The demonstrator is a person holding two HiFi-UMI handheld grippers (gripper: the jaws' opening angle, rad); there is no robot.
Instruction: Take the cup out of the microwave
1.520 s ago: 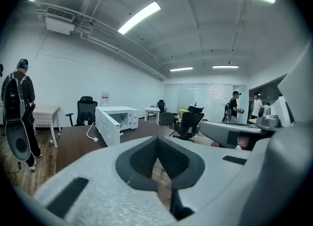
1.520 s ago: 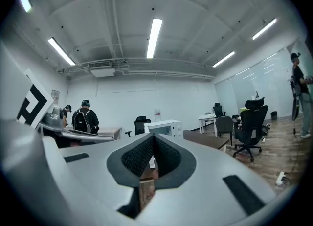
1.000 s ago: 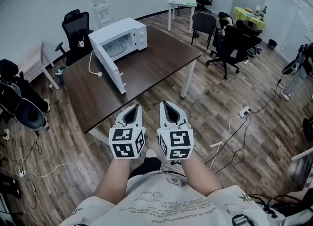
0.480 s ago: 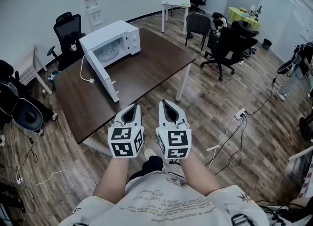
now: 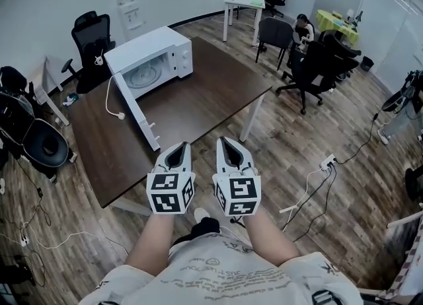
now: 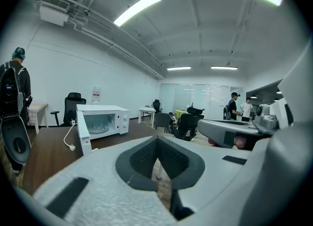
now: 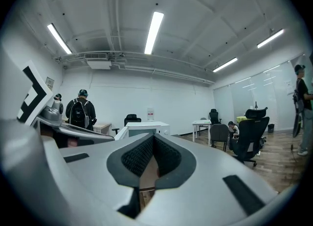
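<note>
The left claw (image 5: 179, 146) and right claw (image 5: 225, 142) hung side by side at the near edge of the desk (image 5: 198, 102), each pressed together on nothing. At about eleven o'clock from them the white microwave (image 5: 151, 56) stood on the desk's far corner, its door (image 5: 135, 109) swung open. Whether the cup sat inside could not be told.
</note>
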